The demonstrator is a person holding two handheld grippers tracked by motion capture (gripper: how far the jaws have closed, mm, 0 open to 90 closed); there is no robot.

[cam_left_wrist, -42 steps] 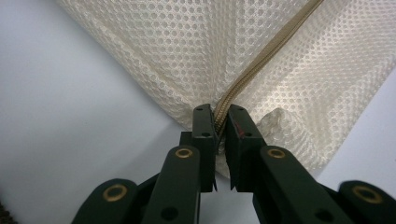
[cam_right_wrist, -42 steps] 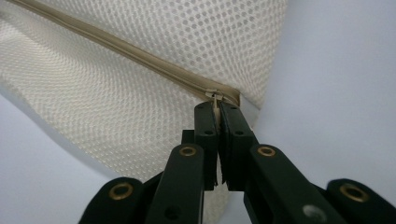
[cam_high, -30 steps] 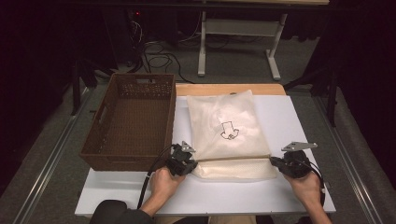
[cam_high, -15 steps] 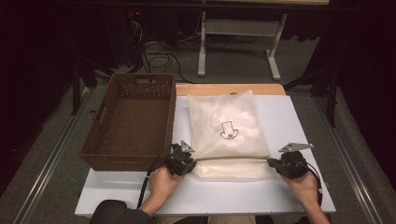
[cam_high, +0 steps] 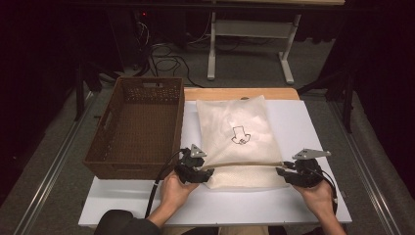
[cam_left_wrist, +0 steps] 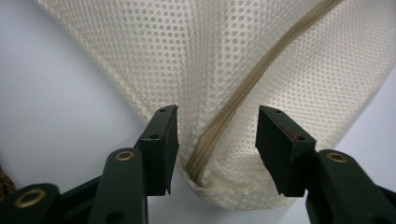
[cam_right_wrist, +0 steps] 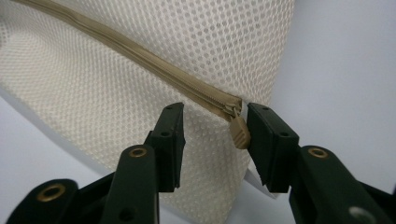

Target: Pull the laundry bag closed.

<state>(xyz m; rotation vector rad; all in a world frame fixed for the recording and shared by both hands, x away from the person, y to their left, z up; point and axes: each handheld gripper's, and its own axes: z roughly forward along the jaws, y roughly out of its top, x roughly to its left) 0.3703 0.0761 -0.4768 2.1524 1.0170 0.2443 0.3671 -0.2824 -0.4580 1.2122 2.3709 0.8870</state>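
Jaws of both grippers have just been opening. Between the left gripper's (cam_left_wrist: 217,149) parted jaws lies the cream mesh zip bag's (cam_high: 237,142) corner, unpinched; the tan zipper pull (cam_right_wrist: 239,132) hangs between the right gripper's (cam_right_wrist: 215,147) parted jaws. Backing straight off should avoid snagging mesh.

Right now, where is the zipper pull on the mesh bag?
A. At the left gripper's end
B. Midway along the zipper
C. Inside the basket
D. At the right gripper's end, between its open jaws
D: in the right gripper view the zipper pull hangs at the end of the mesh bag's zipper, between the right gripper's jaws, which have just been opening and stand apart.
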